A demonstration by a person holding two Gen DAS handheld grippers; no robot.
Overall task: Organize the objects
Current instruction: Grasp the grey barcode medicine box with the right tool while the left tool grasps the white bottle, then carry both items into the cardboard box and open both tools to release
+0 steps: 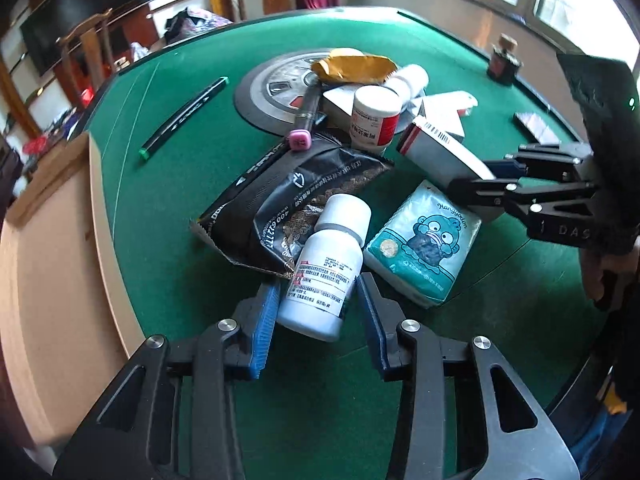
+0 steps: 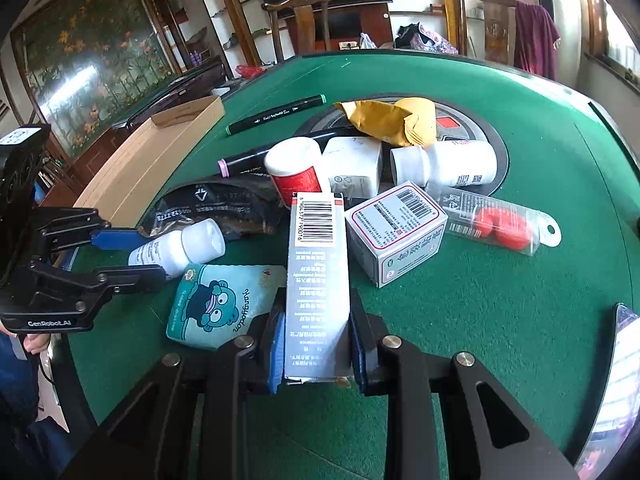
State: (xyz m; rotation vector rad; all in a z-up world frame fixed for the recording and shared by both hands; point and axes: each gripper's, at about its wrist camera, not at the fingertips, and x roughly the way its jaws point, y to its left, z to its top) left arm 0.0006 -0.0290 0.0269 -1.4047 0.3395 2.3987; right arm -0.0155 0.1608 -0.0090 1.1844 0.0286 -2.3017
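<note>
A: Where are the things being sorted?

B: Heaped mid-table on the green felt table [image 1: 180, 152]. The left gripper [image 1: 316, 292] has its fingers narrow around a lying white pill bottle [image 1: 324, 264]; the left pad touches its side, but a thin gap shows at the right pad, so I cannot tell whether it is truly clamped. The right gripper [image 2: 318, 340] is closed on a tall grey barcoded box [image 2: 318, 272], both pads pressed to its sides.

A: What is hidden or cut off?

B: The bottle's base sits low between the left fingers, partly covered. The box's near end is tucked between the right pads. A black snack pouch [image 1: 280, 200] lies under the bottle's cap end, its lower corner covered. The print on the labels is too small to read.

A: What does one view give that the other lacks?

B: Only the right wrist view shows the clear pack with red discs [image 2: 500, 224] and the small white carton [image 2: 396, 236] plainly. The left view shows a dark jar [image 1: 504, 60] by the far rim. Both show the teal tissue pack [image 1: 424, 248] between the two grippers.

A: Open room?

B: Bare felt lies on the near side and to the right of the heap. A cardboard tray [image 2: 160, 160] lines the left edge, with a green-capped marker [image 1: 184, 116] lying apart near it.
</note>
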